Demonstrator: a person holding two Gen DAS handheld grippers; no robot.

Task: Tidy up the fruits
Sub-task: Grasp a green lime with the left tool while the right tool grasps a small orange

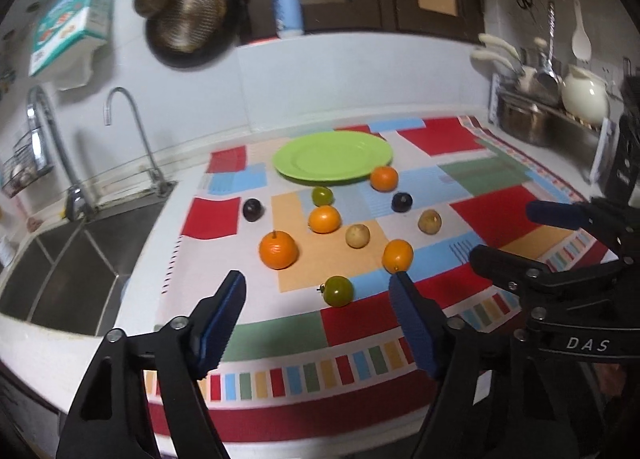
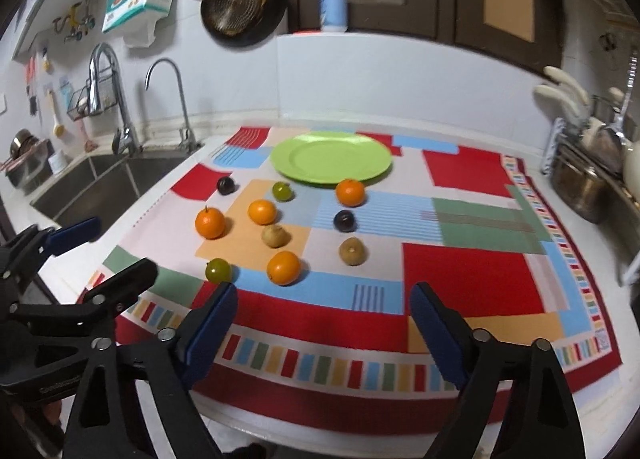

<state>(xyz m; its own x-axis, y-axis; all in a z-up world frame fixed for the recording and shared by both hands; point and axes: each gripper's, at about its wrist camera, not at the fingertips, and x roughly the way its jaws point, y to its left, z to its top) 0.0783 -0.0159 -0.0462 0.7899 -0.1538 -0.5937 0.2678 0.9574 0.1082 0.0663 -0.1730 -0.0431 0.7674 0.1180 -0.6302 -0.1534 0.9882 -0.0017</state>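
With your left gripper (image 1: 318,299) and right gripper (image 2: 322,309) both released and holding nothing, the loose fruits (image 2: 262,211) lie scattered just in front of the empty green plate (image 2: 331,157), so a careless pinch risks rolling one away.

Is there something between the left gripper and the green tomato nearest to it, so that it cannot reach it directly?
Nothing visible blocks it. The left gripper is open and empty, and only bare cloth lies between its pads and the nearest green tomato. An orange sits just behind and to the right, apart from the tomato.
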